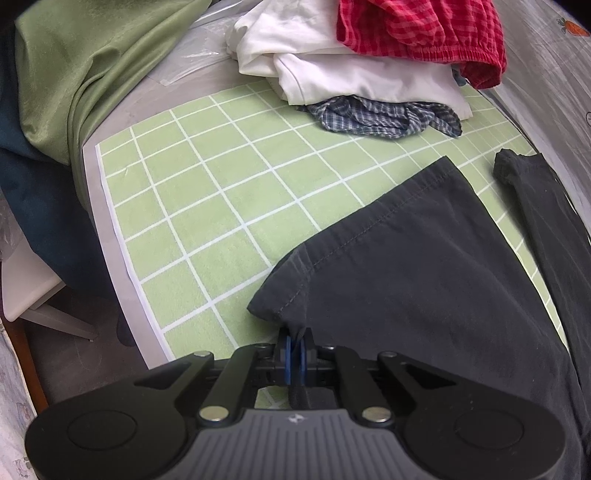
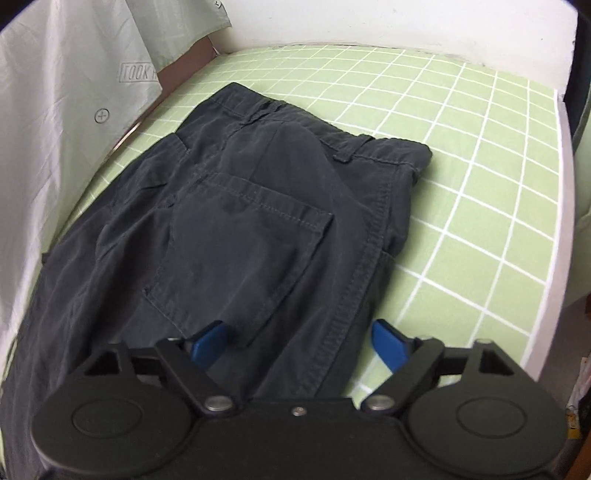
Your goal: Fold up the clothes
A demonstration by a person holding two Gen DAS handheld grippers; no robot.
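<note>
My left gripper [image 1: 295, 345] pinches the dark trousers [image 1: 424, 266] at a leg hem, their length running ahead-right, while my right gripper [image 2: 299, 341] hangs wide over the seat.

Count by kind, both views.

Grippers — two: left gripper [image 1: 295, 345], right gripper [image 2: 299, 341]. Each carries two blue pads [image 2: 208, 341].

Dark trousers [image 2: 236, 221] — one pair; two legs seen in the left view. One back pocket [image 2: 243, 254] visible on them.

Heaped clothes at the far side — three: one red checked garment [image 1: 421, 33], one white garment [image 1: 332, 66], one blue plaid garment [image 1: 384, 116].

Green checked mat [image 1: 207, 192] — one.

Green cloth [image 1: 85, 70] at the left — one.
</note>
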